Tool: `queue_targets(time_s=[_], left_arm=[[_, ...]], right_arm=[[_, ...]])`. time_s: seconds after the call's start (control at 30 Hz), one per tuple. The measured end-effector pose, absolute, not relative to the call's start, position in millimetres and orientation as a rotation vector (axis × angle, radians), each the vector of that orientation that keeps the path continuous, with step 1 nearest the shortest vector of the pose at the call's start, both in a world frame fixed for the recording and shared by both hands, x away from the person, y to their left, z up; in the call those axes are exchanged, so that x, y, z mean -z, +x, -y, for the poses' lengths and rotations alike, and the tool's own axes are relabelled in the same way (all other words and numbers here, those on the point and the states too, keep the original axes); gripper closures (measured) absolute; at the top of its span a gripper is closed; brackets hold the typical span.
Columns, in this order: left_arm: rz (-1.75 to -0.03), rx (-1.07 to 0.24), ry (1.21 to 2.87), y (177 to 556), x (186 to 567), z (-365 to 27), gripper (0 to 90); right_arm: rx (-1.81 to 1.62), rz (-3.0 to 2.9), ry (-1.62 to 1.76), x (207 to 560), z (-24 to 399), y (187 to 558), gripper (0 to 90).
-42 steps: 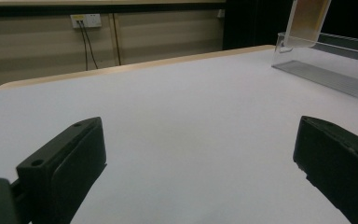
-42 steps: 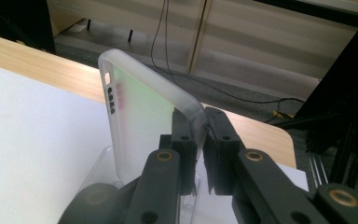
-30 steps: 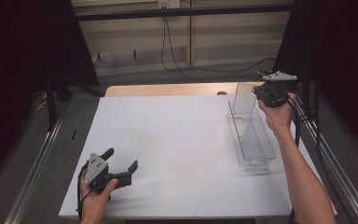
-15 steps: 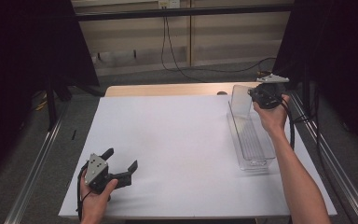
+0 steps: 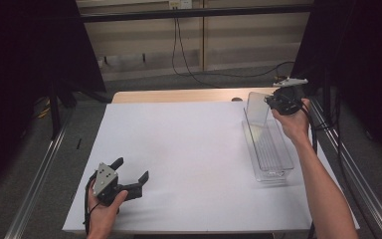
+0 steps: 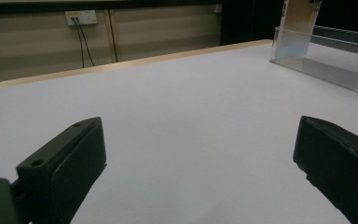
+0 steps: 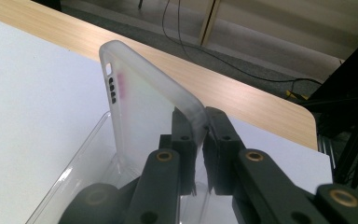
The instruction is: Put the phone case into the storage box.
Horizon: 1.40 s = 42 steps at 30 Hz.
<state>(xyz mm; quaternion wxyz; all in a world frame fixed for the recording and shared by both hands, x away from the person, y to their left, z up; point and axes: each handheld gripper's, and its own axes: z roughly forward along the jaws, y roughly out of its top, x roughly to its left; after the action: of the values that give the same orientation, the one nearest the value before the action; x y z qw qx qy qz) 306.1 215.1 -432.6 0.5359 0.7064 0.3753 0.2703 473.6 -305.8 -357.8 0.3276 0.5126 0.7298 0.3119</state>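
Note:
A frosted clear phone case (image 7: 144,112) stands upright over the far end of a clear plastic tray (image 5: 268,154) at the table's right side. My right gripper (image 7: 200,135) is shut on the case's edge; in the high view the right gripper (image 5: 273,102) is held above the tray's far end, with the phone case (image 5: 257,107) to its left. My left gripper (image 5: 132,172) rests low near the front left of the white table (image 5: 179,149), jaws wide open with nothing between them. In the left gripper view the tray (image 6: 335,70) and phone case (image 6: 298,28) stand far off at upper right.
The white sheet covers most of the table; a strip of bare wood (image 5: 179,96) runs along the far edge. Metal rails (image 5: 358,174) flank the table on both sides. Cables (image 5: 184,45) hang down the back wall.
The right gripper with the phone case has shifted slightly left and lower over the tray's far end. The left gripper has stayed put.

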Motion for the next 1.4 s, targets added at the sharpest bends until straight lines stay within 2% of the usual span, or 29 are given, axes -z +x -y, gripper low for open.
queue_targets(time_s=[1.4], left_arm=[[-0.877,-0.638,1.705,308.7,433.2,-213.9,2.3]], right_arm=[[-0.835,-1.892,1.418,359.0,316.3,498.8,82.7]])
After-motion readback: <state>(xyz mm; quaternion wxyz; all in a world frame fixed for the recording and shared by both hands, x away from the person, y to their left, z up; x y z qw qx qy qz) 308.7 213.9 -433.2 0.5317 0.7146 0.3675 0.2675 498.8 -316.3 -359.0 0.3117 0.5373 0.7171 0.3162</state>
